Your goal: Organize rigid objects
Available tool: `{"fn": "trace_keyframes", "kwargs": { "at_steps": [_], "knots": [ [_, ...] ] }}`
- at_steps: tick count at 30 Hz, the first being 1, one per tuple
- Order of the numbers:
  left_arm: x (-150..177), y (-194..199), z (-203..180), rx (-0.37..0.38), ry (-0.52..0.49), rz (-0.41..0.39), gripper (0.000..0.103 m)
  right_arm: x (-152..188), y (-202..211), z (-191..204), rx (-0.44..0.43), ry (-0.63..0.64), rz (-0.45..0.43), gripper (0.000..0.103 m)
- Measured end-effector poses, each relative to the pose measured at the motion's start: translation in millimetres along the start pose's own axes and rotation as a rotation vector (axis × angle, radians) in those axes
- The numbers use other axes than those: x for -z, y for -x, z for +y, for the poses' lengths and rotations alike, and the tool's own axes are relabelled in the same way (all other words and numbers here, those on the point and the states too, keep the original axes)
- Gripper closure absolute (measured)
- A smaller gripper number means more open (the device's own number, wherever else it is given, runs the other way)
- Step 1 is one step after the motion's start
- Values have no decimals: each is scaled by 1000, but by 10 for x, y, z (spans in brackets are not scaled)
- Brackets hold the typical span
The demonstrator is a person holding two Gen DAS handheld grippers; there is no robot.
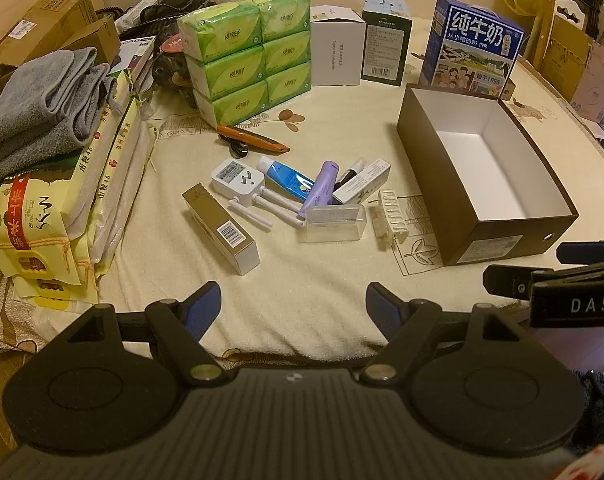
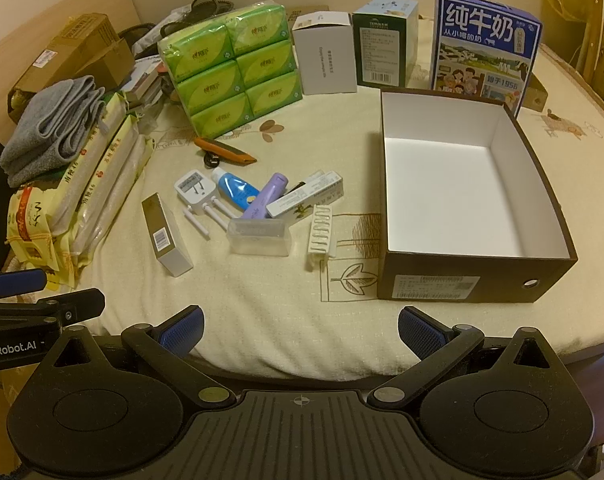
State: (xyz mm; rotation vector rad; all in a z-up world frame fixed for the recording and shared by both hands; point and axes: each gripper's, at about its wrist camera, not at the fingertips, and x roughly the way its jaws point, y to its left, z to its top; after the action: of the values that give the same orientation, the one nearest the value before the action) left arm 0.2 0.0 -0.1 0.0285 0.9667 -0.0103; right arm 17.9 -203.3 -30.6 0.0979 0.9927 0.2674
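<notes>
A pile of small items lies mid-table: a gold box [image 1: 222,229] [image 2: 166,236], a white plug [image 1: 238,178] [image 2: 194,192], a blue tube [image 1: 288,178] [image 2: 236,192], a purple tube [image 1: 321,188] [image 2: 266,196], a clear plastic case [image 1: 333,224] [image 2: 260,237], a white hair clip [image 1: 387,216] [image 2: 321,234] and a white carton [image 1: 361,182] [image 2: 305,199]. An open dark box [image 1: 497,250] [image 2: 461,284] with nothing inside stands to the right. My left gripper [image 1: 294,306] and right gripper [image 2: 300,330] are open, empty, near the front edge.
Green tissue packs [image 1: 250,56] [image 2: 232,68], a white box [image 1: 337,52], a green carton [image 2: 377,44] and a blue milk carton [image 1: 473,48] [image 2: 483,44] stand at the back. Rice bags with a grey towel [image 1: 42,112] [image 2: 58,128] are piled left. An orange knife [image 1: 254,138] lies nearby.
</notes>
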Motion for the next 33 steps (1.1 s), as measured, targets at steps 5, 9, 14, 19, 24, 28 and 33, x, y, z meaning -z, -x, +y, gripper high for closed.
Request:
{"fn": "trace_keyframes", "kwargs": {
  "at_steps": [5, 9, 14, 19, 24, 28, 33],
  "knots": [
    [-1, -1, 0, 0, 0, 1, 26, 1, -1, 1, 0, 0, 0, 2],
    [-1, 1, -1, 0, -1, 2, 26, 1, -2, 1, 0, -1, 0, 2],
    [-2, 0, -1, 0, 0, 3, 26, 1, -8, 1, 0, 0, 1, 2],
    [-3, 1, -1, 0, -1, 3, 26, 0, -15, 1, 0, 0, 1, 2],
    [-3, -1, 0, 0, 0, 4, 26, -2, -20, 1, 0, 1, 2, 2],
    [89, -62, 40, 0, 0, 5, 26, -3, -24, 0, 0, 0, 2, 2],
    [88, -63, 40, 0, 0, 5, 26, -6, -33, 0, 0, 0, 3, 2]
  ]
}}
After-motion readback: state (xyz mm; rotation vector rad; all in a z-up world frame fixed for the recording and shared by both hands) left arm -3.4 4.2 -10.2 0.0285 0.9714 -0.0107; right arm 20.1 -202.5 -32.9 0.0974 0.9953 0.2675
